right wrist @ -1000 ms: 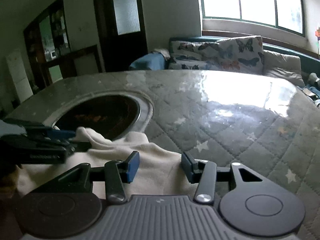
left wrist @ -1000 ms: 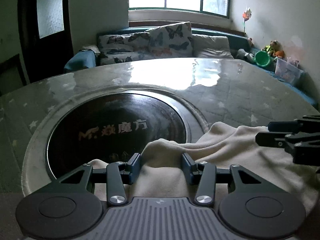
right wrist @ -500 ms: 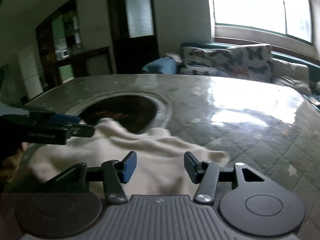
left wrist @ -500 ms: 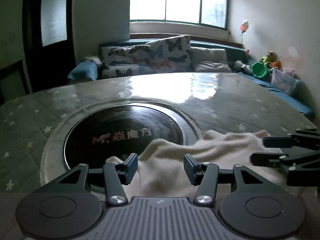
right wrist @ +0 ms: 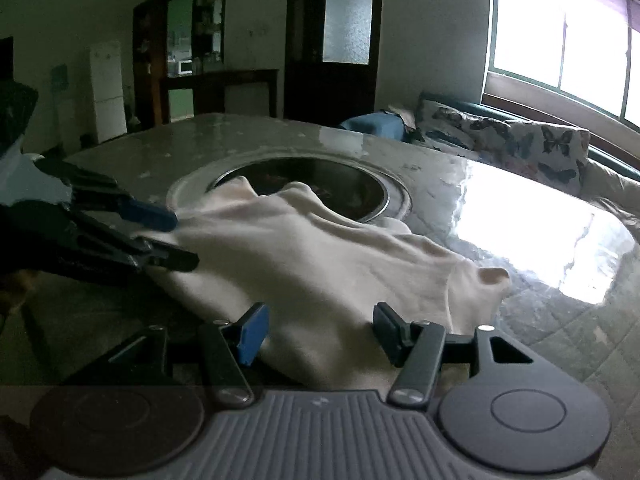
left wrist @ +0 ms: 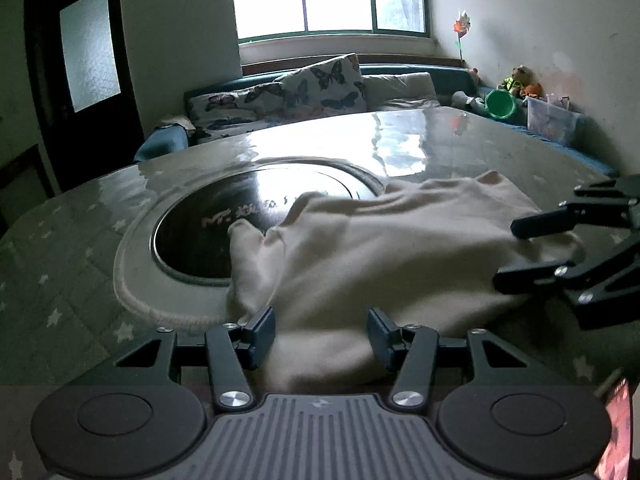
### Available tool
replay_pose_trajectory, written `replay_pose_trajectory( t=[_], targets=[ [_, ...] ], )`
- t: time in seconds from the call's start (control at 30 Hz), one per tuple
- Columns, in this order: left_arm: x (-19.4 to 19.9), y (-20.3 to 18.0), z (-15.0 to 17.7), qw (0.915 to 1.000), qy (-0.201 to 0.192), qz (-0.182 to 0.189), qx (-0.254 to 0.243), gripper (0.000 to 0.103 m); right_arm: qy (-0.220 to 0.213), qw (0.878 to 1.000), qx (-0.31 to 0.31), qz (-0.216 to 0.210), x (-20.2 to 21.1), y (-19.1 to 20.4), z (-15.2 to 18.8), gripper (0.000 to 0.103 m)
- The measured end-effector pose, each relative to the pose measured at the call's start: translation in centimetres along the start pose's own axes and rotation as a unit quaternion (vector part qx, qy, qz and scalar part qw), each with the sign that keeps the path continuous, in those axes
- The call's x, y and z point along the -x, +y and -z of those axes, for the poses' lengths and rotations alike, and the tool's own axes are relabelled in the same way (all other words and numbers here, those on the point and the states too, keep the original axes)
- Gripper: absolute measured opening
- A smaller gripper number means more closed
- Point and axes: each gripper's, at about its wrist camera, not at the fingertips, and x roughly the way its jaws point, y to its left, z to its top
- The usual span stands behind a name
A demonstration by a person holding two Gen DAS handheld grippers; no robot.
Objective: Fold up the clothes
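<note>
Left wrist view
Garment: cream garment [left wrist: 372, 248] lies rumpled on the desk [left wrist: 72, 280], one edge spilling over the dark round inset [left wrist: 208, 236]; bulk sits right of the inset.
Left gripper [left wrist: 321, 334]: jaws spread wide, cloth showing in the gap between them; no pinch visible.
Right gripper [left wrist: 520, 254]: enters from the right edge, jaws apart, tips at the garment's right border; contact cannot be told.
Long axis: runs roughly left to right across this view, from the inset toward the right gripper.

Right wrist view
Garment: cream garment [right wrist: 320, 256] spreads from the inset rim toward the camera, with a raised corner [right wrist: 494, 276] at the right.
Right gripper [right wrist: 318, 334]: jaws spread, near hem of the cloth lying between them, not clamped.
Left gripper [right wrist: 176, 240]: comes in from the left, jaws parted around the garment's left edge; whether they touch it cannot be told.

Key relation: garment lies straight ahead of both grippers, each at one end of the near hem; neither is clearly nearer.
Stage (judgement): rumpled and unfolded; fits either spreading flat or gathering for a fold.
</note>
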Motion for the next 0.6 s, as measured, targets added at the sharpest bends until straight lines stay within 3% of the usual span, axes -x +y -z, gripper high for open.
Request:
replay_pose_trajectory(
  t=[0.17,0.4,0.6],
  targets=[
    [0.1,0.2,0.5,0.9999,0.002,0.005,0.011,0.056,0.007,1.000,0.011,-0.002,0.6,0.6,0.8,0.059],
    [0.0,0.9,0.1,0.9989,0.014,0.017,0.042,0.059,0.006,0.999,-0.047,0.003,1.0,-1.0,1.5,0.065],
    [0.2,0.9,0.0,0.9979,0.022,0.023,0.056,0.064,-0.016,0.998,-0.055,0.010,2.0,-1.1,1.4,0.070]
  ],
)
